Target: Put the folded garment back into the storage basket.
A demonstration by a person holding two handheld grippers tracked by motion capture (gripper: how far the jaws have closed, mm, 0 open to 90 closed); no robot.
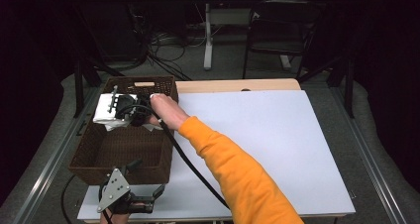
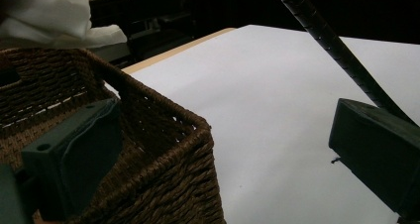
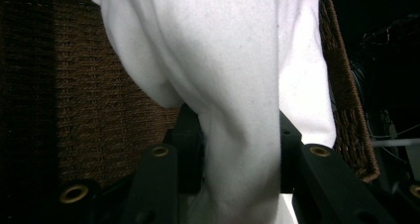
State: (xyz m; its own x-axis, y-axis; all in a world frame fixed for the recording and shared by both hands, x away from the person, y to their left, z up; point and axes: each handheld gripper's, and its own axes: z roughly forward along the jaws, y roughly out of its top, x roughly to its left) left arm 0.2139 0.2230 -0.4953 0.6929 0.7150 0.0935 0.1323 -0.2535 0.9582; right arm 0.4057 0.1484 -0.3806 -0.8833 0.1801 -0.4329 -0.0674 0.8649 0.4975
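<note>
A white cloth (image 1: 106, 110) (image 3: 223, 60) hangs above the far left part of a brown woven basket (image 1: 124, 177) (image 3: 74, 85). My right gripper (image 1: 126, 110) (image 3: 240, 140) is shut on it, and a fold of the cloth is pinched between the two black jaws. A hand in an orange sleeve (image 1: 233, 164) holds that gripper over the basket. My left gripper (image 1: 146, 178) (image 2: 223, 122) stays low at the basket's near right corner (image 2: 198, 135). Its jaws are wide open, one over the basket side and one over the white mat, gripping nothing.
The basket stands on the left of a white mat (image 1: 257, 144) that covers a wooden table (image 1: 237, 85). A black cable (image 1: 193, 167) (image 2: 327, 35) trails from the right gripper across the mat. A chair (image 1: 277, 30) and desk legs stand beyond the table.
</note>
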